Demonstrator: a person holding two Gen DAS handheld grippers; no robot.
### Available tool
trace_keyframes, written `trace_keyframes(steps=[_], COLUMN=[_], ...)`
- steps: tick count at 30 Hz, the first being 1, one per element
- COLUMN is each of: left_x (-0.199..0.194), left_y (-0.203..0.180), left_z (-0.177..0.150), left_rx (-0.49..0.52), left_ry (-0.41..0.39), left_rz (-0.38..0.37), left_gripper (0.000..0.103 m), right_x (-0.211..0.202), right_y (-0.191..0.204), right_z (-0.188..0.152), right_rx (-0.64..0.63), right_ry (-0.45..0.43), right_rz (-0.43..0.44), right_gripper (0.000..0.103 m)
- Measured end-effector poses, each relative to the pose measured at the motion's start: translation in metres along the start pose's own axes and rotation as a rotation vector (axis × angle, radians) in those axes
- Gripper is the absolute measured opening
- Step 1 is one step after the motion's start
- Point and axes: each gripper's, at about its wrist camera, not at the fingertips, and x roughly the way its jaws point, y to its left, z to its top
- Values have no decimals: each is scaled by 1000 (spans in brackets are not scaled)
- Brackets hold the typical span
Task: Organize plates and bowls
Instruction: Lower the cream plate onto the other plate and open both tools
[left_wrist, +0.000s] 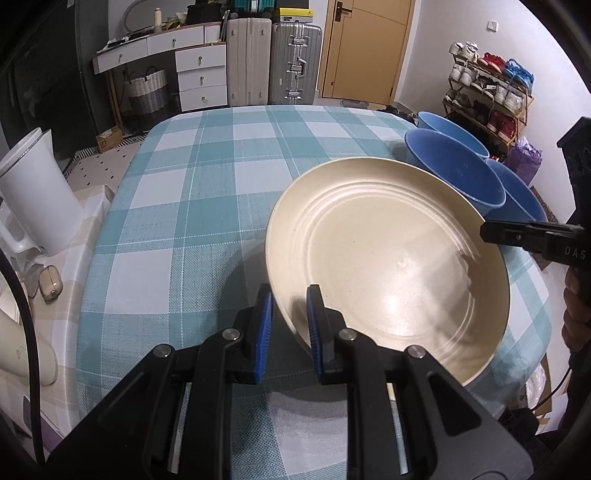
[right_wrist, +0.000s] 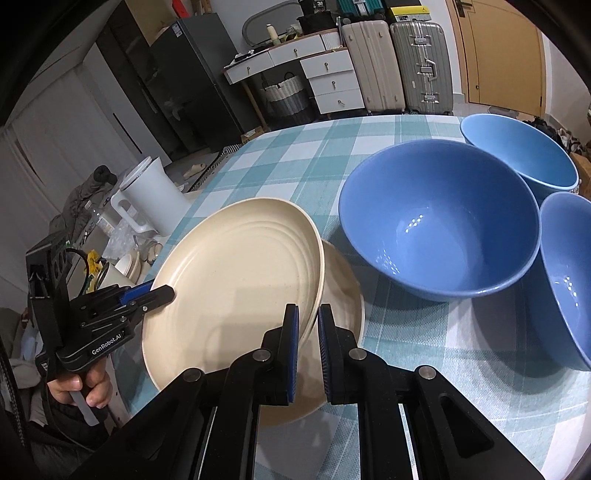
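Upper plate (right_wrist: 236, 266) hides most of lower plate (right_wrist: 343, 291).

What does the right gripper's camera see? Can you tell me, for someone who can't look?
Both grippers, right gripper and left gripper, hold a tilted cream plate over another cream plate. Three blue bowls sit right, on a checked tablecloth.

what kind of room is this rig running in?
Most likely a lived-in home, a combined dining and entry area: a table with a checked cloth holding blue bowls, a shoe rack by a wooden door, and suitcases beside a drawer unit.
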Motion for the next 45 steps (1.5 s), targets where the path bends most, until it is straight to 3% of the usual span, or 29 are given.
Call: trace_keyframes(steps=[24, 45], left_x=[37, 47], left_y=[-27, -35], left_z=[-8, -13], left_rx=[110, 165], left_ry=[22, 57], left_rz=[71, 106], left_gripper=[15, 17], right_x=[14, 22], right_y=[-12, -8], right_z=[-22, -27], right_rx=[16, -4], right_ry=[28, 26], right_rz=[-63, -100], right_gripper=[12, 13])
